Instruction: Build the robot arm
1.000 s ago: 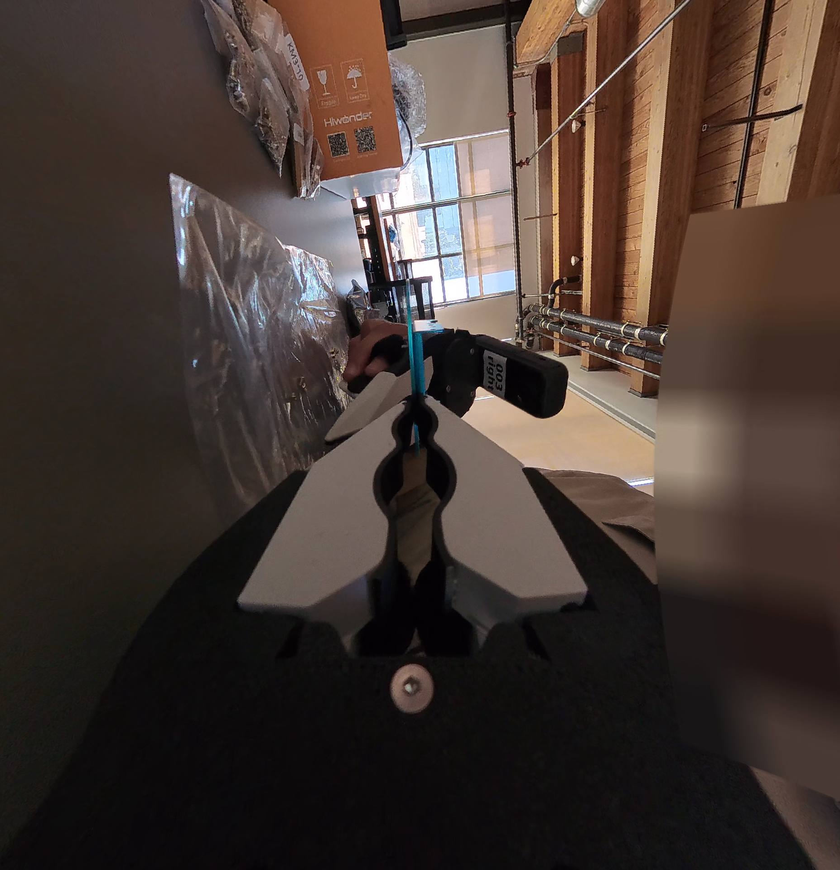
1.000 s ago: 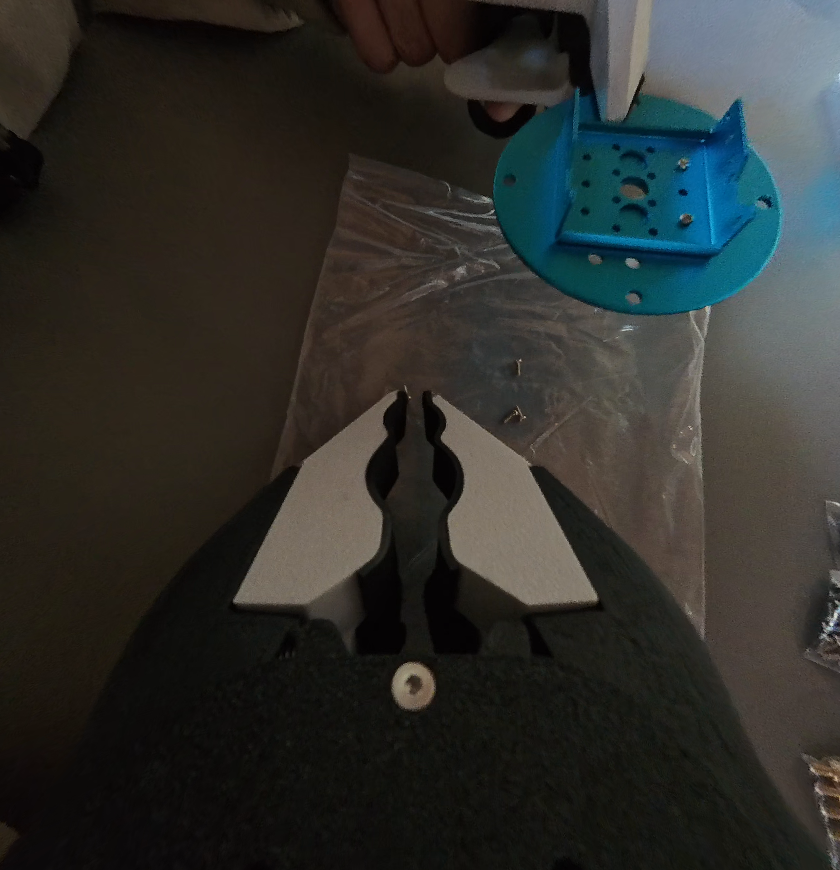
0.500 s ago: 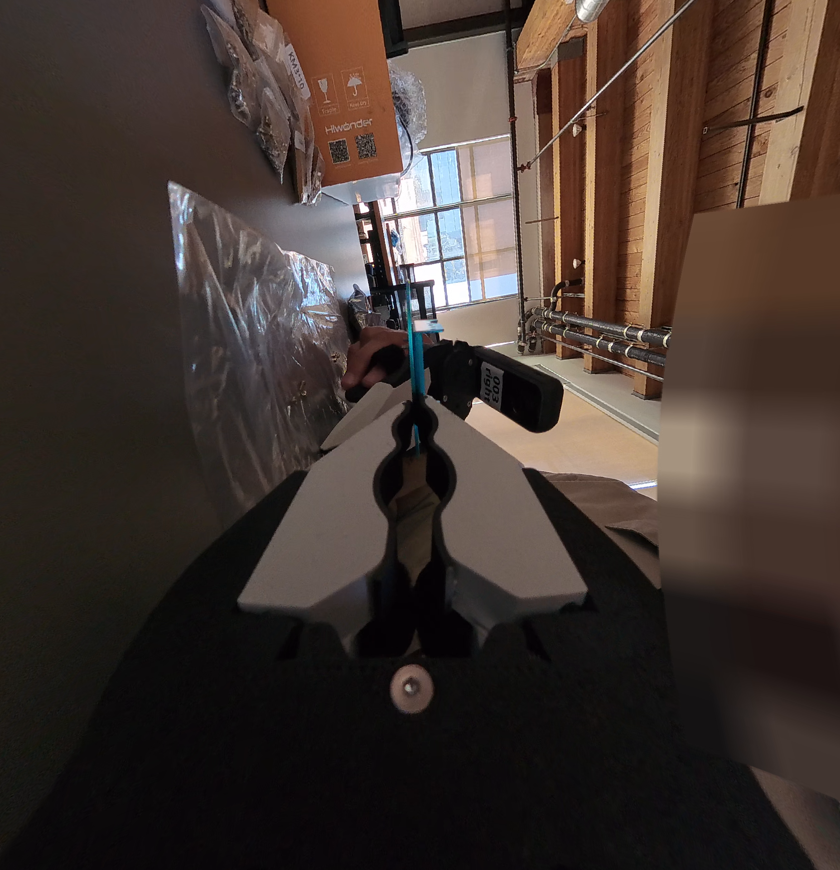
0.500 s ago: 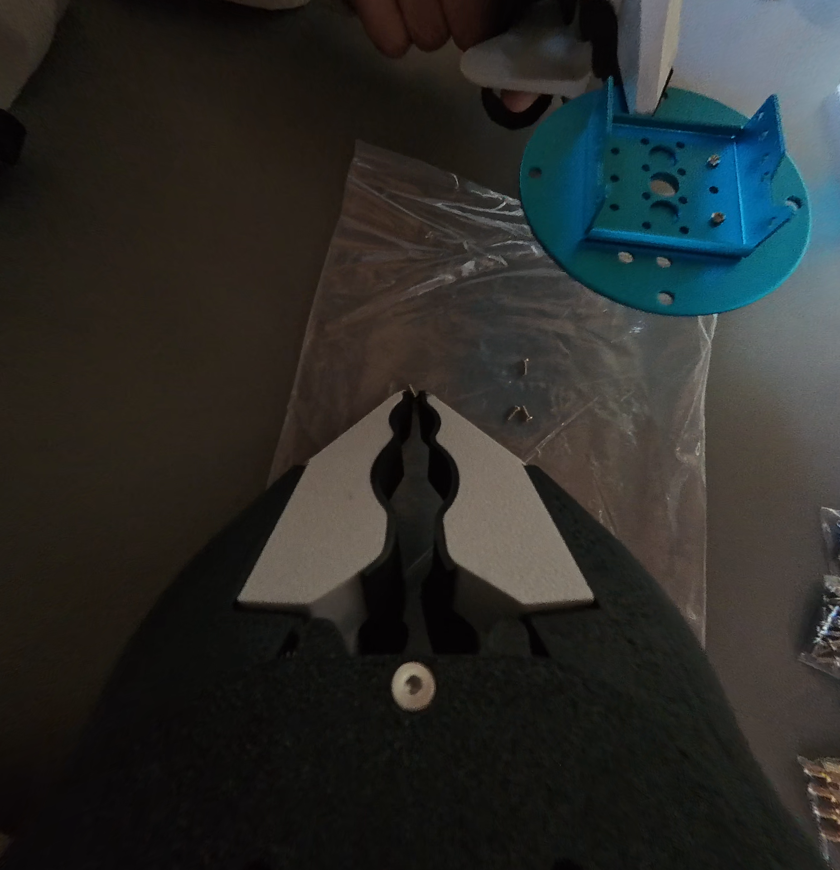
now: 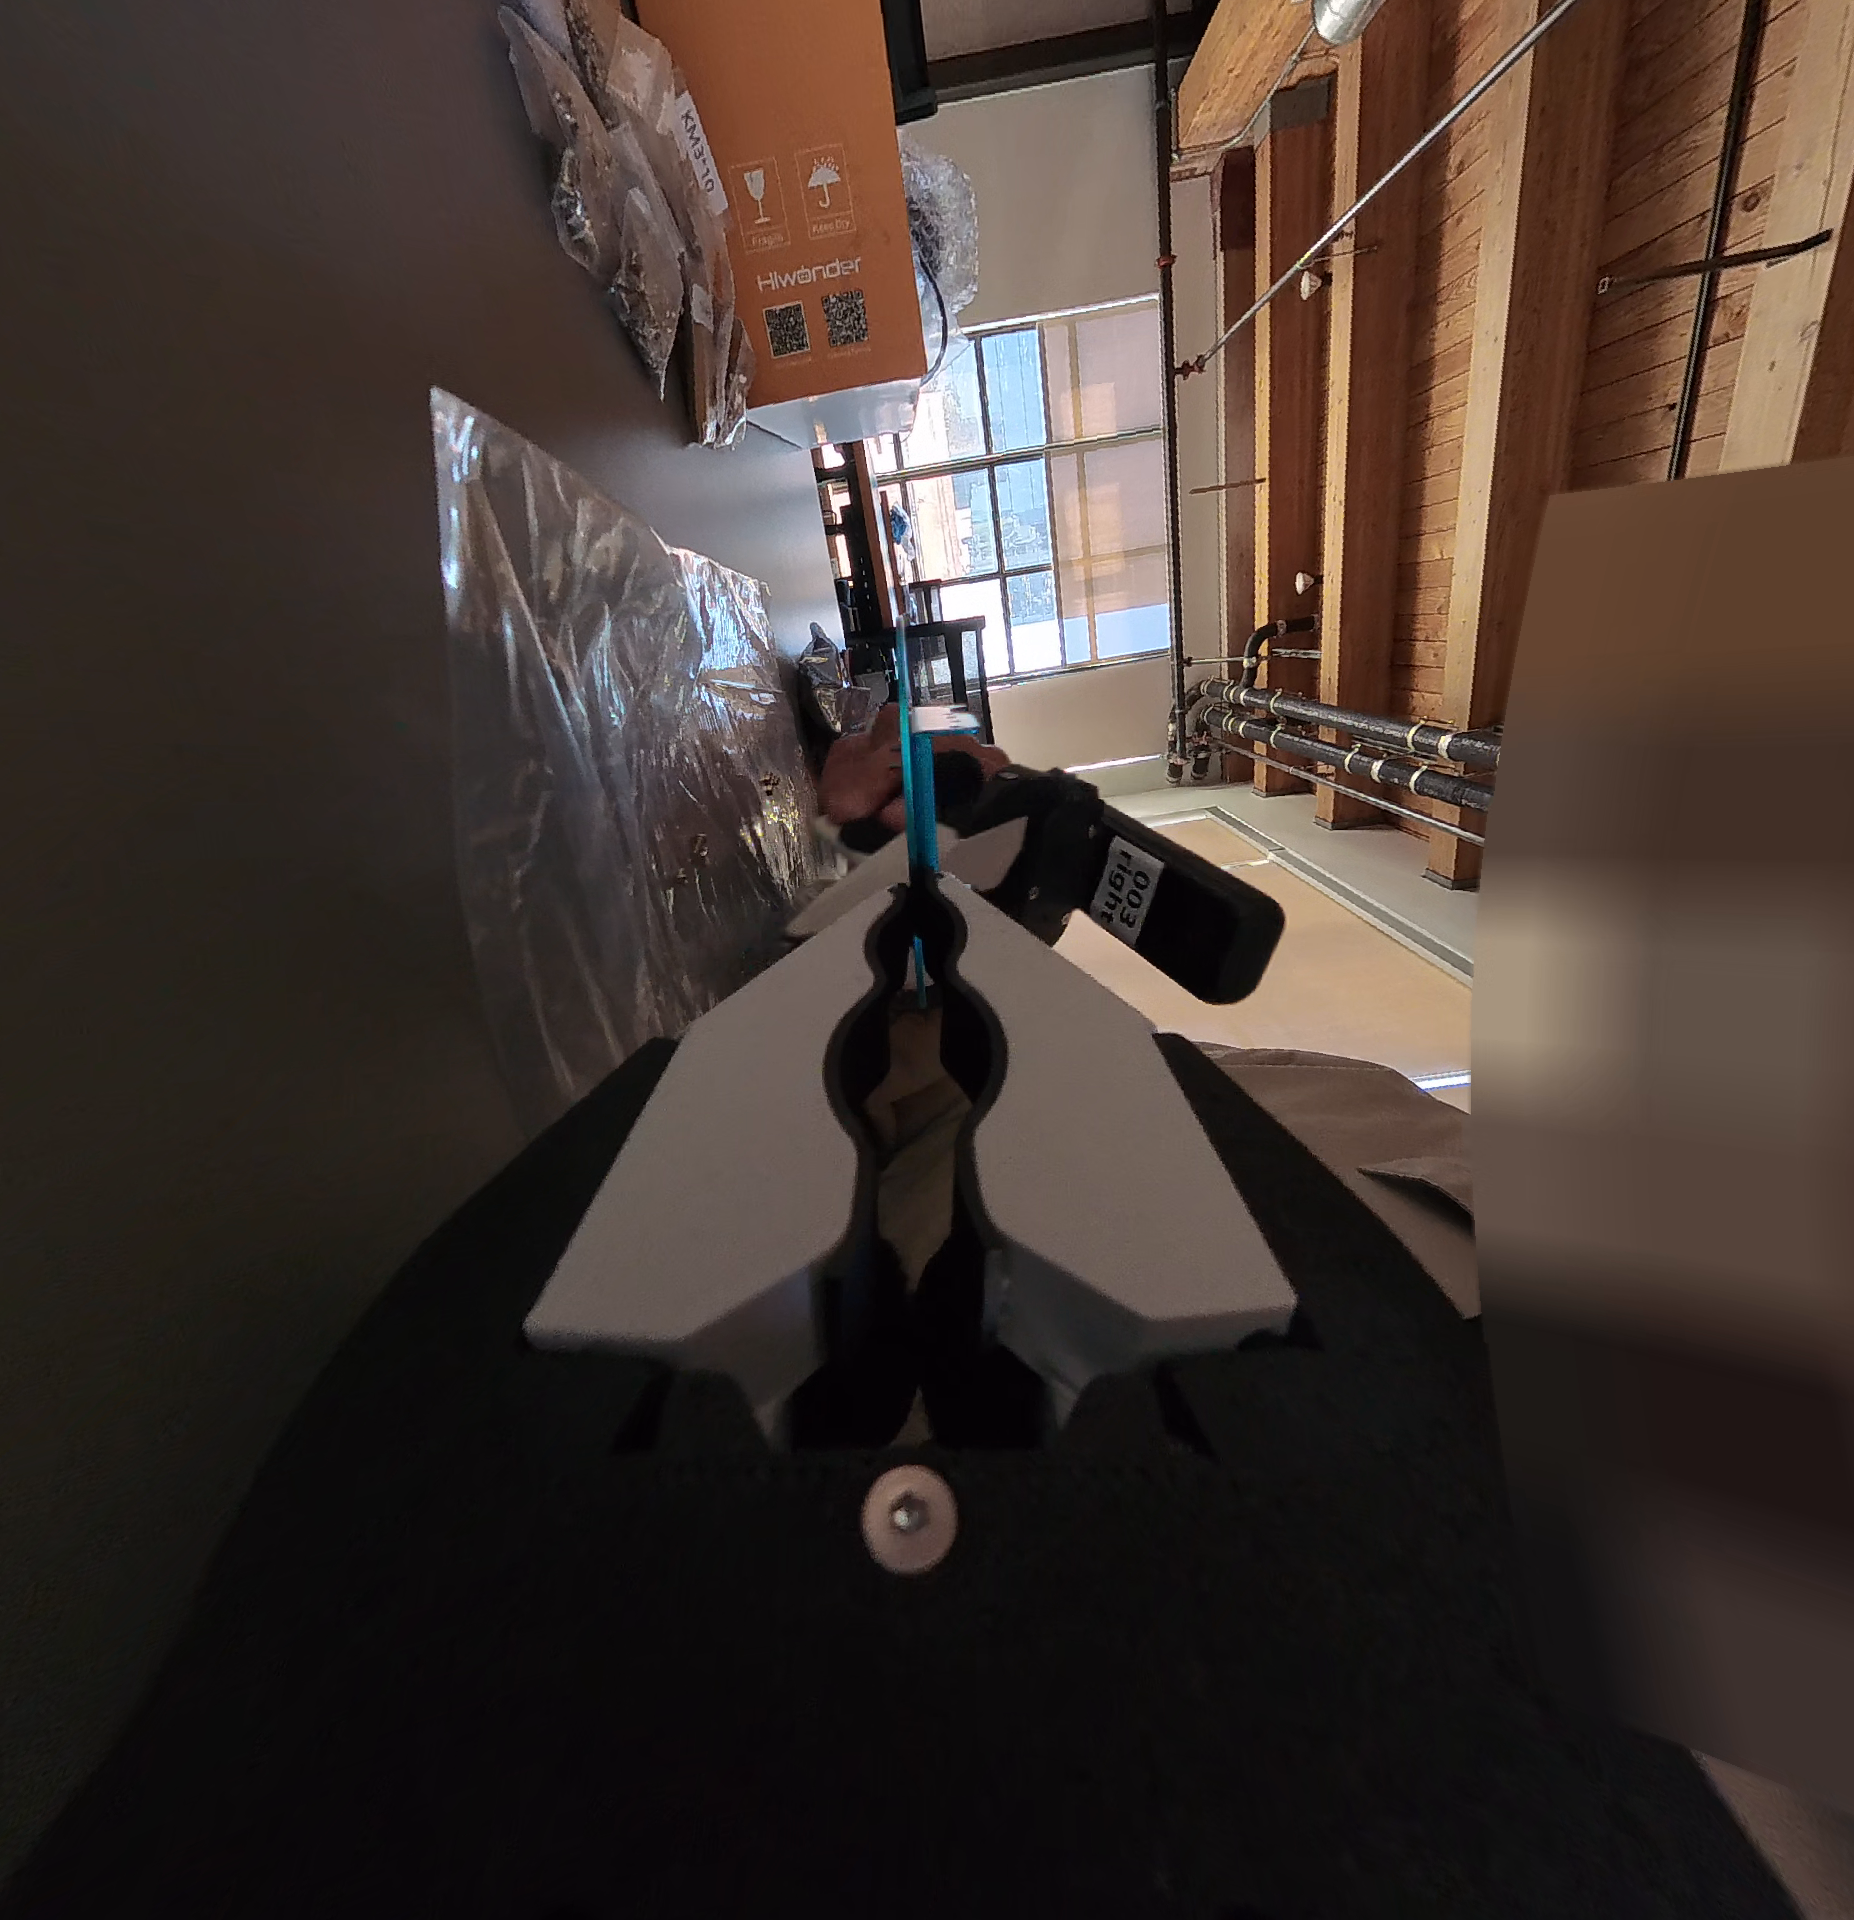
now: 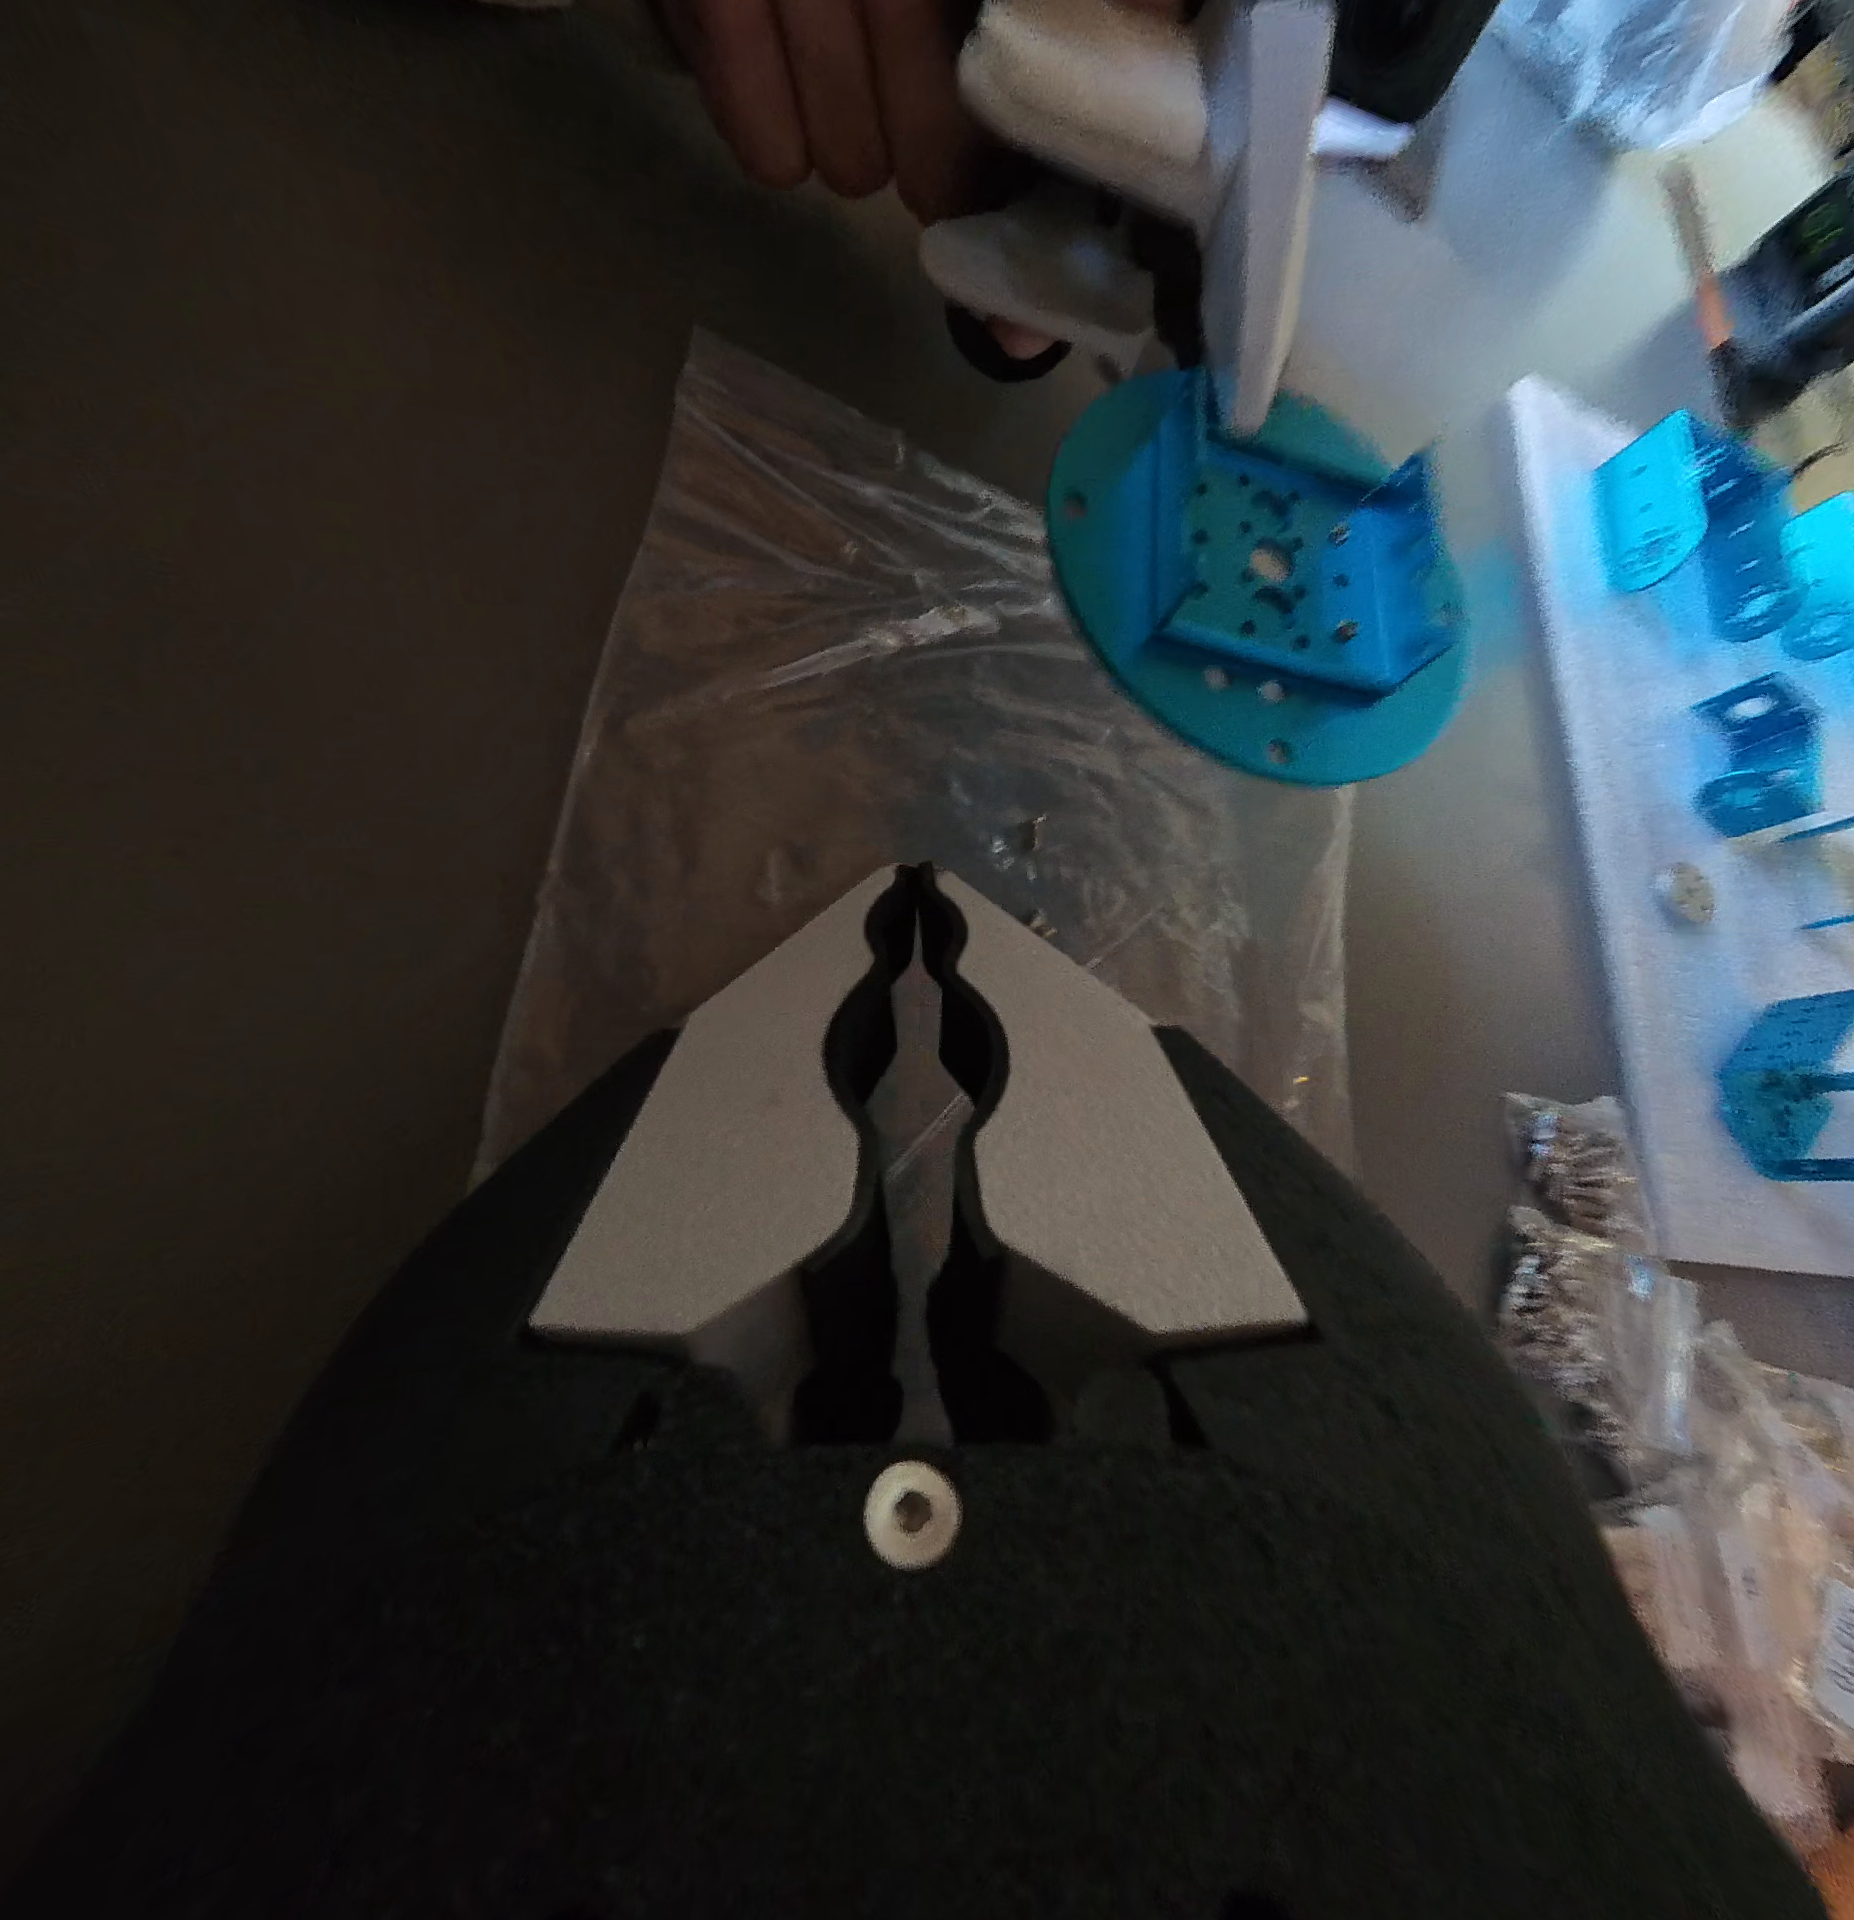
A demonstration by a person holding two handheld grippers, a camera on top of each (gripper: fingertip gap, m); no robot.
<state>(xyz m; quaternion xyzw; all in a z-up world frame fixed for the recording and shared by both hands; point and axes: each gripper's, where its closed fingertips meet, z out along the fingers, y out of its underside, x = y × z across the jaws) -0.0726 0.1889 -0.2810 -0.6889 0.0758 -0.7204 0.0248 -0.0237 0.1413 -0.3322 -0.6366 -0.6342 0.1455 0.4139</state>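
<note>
The right gripper (image 6: 918,883), pressed together, hangs over a clear plastic bag (image 6: 850,707) on the dark grey bench (image 6: 279,623). Ahead and right, the left gripper (image 6: 1250,416) pinches a blue round plate (image 6: 1318,758) carrying a perforated bracket (image 6: 1266,582). Only the left view shows, beyond its gripper (image 5: 918,894), an orange box (image 5: 798,187), windows and timber walls.

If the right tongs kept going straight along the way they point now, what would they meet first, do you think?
Most likely the clear plastic bag lying on the grey table: the shut right tongs point at it from just above, near some small screws. Depth is unclear, and the picture is blurred.
</note>
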